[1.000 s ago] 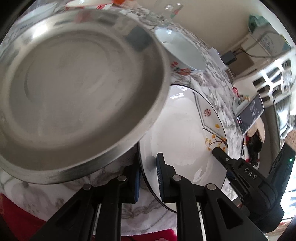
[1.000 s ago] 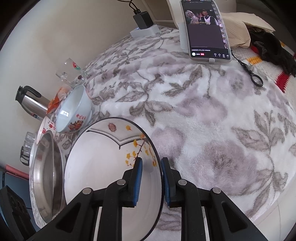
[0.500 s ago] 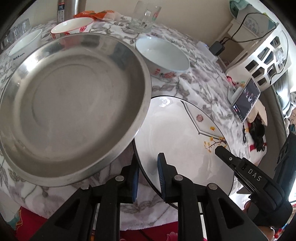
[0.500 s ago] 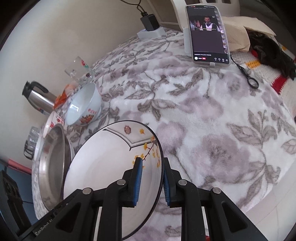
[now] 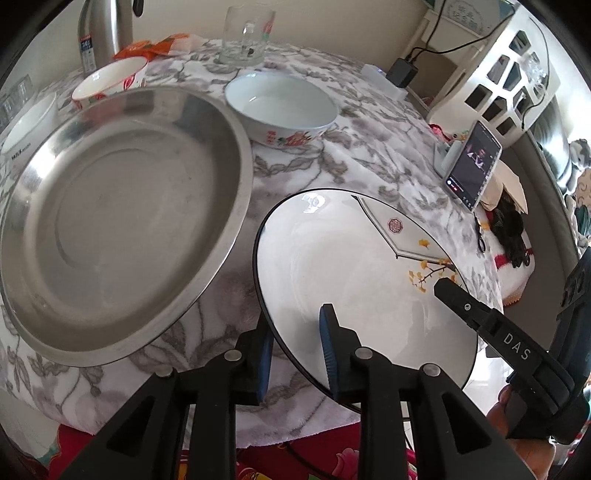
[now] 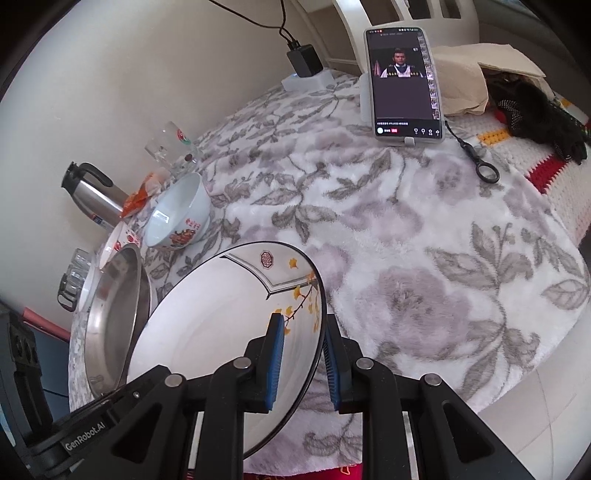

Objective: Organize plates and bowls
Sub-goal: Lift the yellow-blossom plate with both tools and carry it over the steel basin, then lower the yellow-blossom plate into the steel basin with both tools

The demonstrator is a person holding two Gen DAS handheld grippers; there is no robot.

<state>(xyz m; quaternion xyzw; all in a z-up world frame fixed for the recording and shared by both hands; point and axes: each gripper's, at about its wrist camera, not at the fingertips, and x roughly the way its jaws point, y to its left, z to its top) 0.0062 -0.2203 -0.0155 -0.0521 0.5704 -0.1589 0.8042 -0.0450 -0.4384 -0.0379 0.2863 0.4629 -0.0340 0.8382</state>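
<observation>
**A:** Where's the plate?

**B:** White plate [image 5: 354,280] with the black rim and yellow leaf print is near the table's front edge, on the flowered cloth [image 6: 406,236]. I've got both tongs on it. Left gripper [image 5: 295,350] straddles its near-left rim: one blue pad over the inside face, the other under the rim. Can't tell from my view if the pads are actually biting. Right gripper [image 6: 303,363] is on the opposite rim, pads close against both faces, pinching it as far as I can see. In the right view the plate [image 6: 229,332] looks tilted, its far edge raised off the cloth.

**A:** And the rest?

**B:** Steel plate [image 5: 118,221] just left of it, rims close but apart. In the left view its near edge looks lifted clear of the cloth; can't confirm what's under it. Behind both, a white bowl [image 5: 280,107] with red print on its side, upright. Two smaller bowls further back left, one red-patterned [image 5: 110,79], one plain [image 5: 29,122].

**A:** Clutter?

**B:** Thermos [image 5: 105,33], glass mug [image 5: 245,35] and an orange wrapper [image 5: 155,46] along the back wall. Phone [image 6: 404,81] propped on a stand at the far right, screen lit, charger [image 6: 304,59] behind it.
</observation>
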